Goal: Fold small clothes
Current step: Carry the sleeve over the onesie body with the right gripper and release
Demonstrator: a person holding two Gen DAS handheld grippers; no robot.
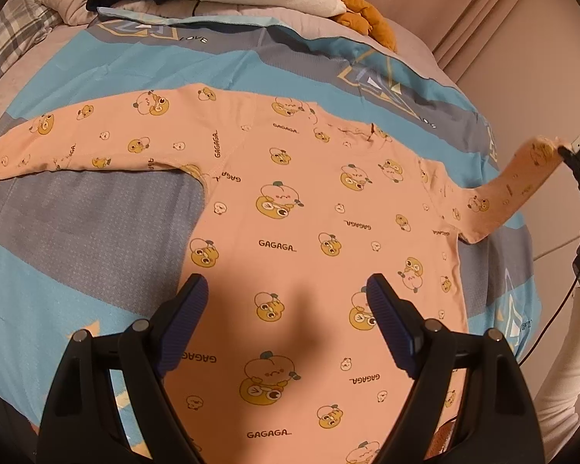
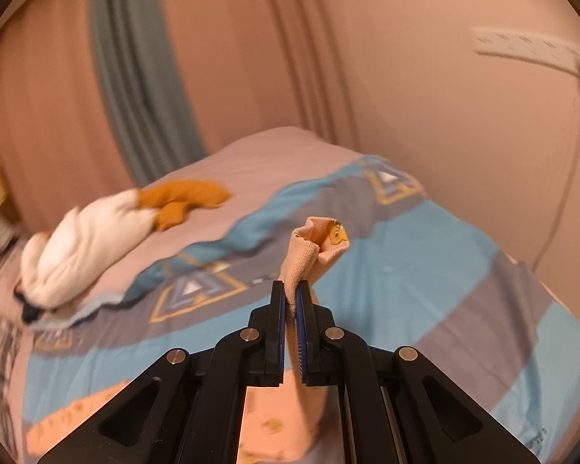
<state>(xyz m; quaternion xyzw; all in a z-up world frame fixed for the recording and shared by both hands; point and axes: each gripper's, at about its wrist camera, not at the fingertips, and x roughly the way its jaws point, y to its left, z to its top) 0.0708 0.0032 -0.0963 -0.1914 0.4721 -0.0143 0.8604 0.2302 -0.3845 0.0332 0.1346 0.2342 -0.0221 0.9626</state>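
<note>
Left tongs (image 1: 286,290) are held wide open above the lower body of the shirt (image 1: 290,232), nothing between the pads. That shirt (peach, printed with cartoon figures) is spread flat on the bed (image 1: 96,232), one sleeve laid out straight to the left. Its other sleeve (image 2: 313,247) is raised off the cover and pinched near the cuff by the right tongs (image 2: 290,301), which are closed tight on the cloth. A white plush (image 2: 85,247) is seen farther up the bed, well apart from the shirt.
</note>
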